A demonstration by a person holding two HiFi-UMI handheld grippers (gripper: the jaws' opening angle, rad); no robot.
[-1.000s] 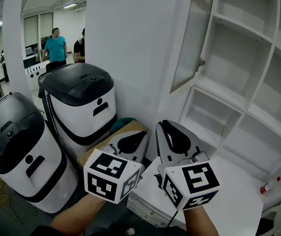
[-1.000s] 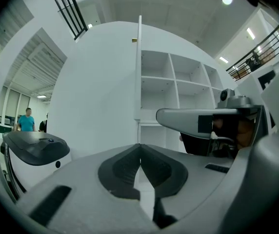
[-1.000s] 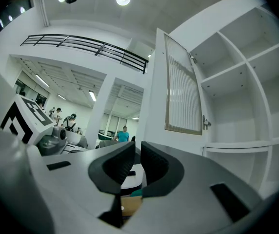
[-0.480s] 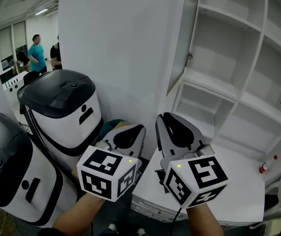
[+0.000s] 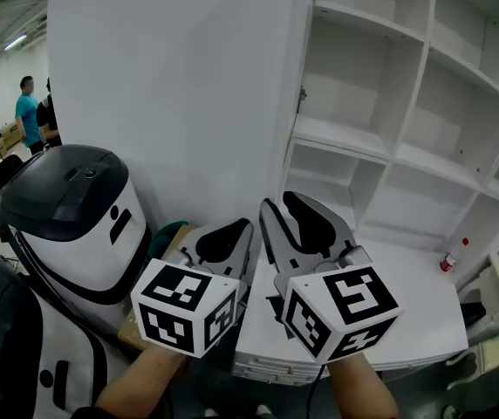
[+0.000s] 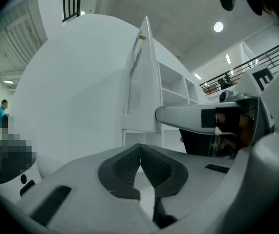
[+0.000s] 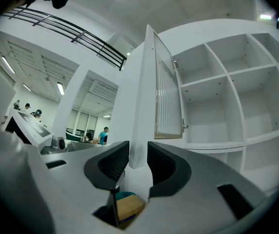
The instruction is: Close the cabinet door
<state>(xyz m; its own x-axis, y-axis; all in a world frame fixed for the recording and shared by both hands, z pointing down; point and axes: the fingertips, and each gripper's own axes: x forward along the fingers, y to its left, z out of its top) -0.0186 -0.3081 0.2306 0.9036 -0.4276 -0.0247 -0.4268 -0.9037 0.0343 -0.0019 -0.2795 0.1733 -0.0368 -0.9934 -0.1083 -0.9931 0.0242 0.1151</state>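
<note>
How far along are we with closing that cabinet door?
Nothing done yet: the cabinet door stands open, swung out from the shelves. In hand: the right gripper faces the door's edge, apart from it; its jaws have just been opening, with nothing between them. The left gripper is shut, empty. Left: reach the door and swing it shut.

Pale grey left gripper [image 5: 246,227] and right gripper [image 5: 276,201], black ribbed jaws, white cubes [image 5: 187,308] bearing black square markers, thin black cable [image 5: 313,389]

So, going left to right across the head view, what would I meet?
Upper black-lidded white machine → left tongs → right tongs, which have just been opening with nothing between them → small bottle.
</note>
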